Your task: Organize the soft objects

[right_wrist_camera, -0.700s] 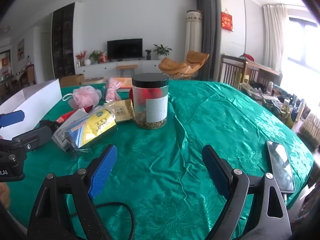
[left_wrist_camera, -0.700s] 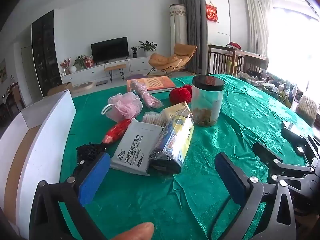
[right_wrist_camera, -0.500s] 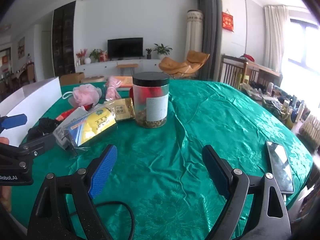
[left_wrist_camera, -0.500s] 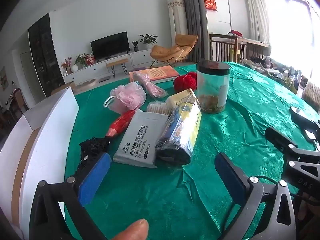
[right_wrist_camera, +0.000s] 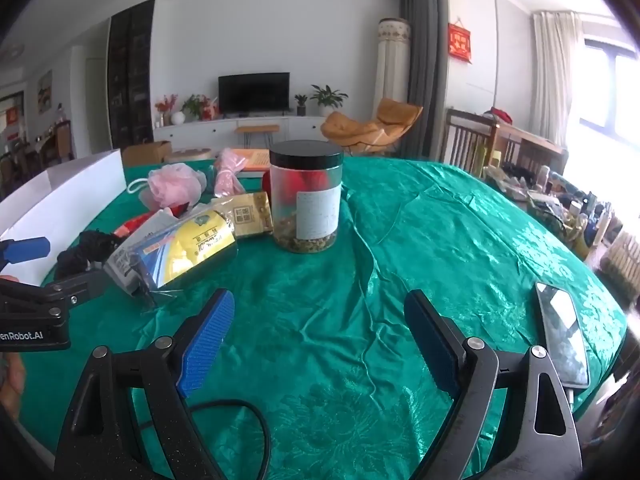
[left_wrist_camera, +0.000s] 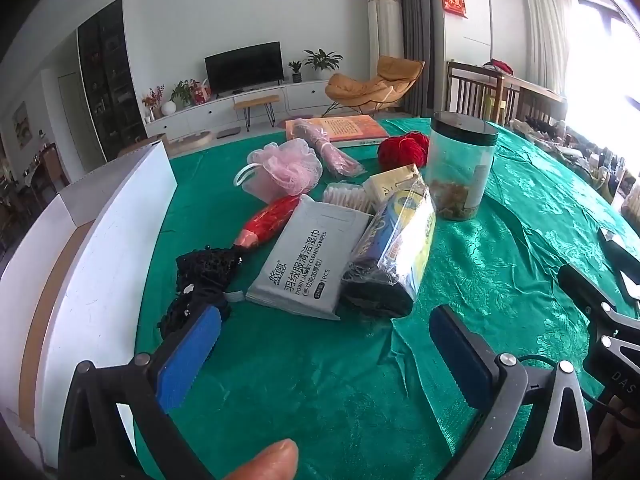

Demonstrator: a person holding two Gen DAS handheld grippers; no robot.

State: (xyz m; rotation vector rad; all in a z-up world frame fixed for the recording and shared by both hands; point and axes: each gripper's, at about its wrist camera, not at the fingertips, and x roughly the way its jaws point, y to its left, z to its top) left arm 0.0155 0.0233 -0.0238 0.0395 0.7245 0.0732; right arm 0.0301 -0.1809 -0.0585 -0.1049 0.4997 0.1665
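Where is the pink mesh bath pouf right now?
In the left wrist view the pink mesh bath pouf lies on the green tablecloth, behind the grey wipes pack, right of the white box.

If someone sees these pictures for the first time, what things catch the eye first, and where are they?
The bright green tablecloth fills both views. Near its middle stands a clear jar with a black lid, and left of it lies a heap of soft things, among them a pink bath pouf and a grey pack of wipes. A white box stands at the left edge.

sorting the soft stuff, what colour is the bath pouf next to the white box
Pale pink, with a white cord loop: the bath pouf shows best in the left wrist view.
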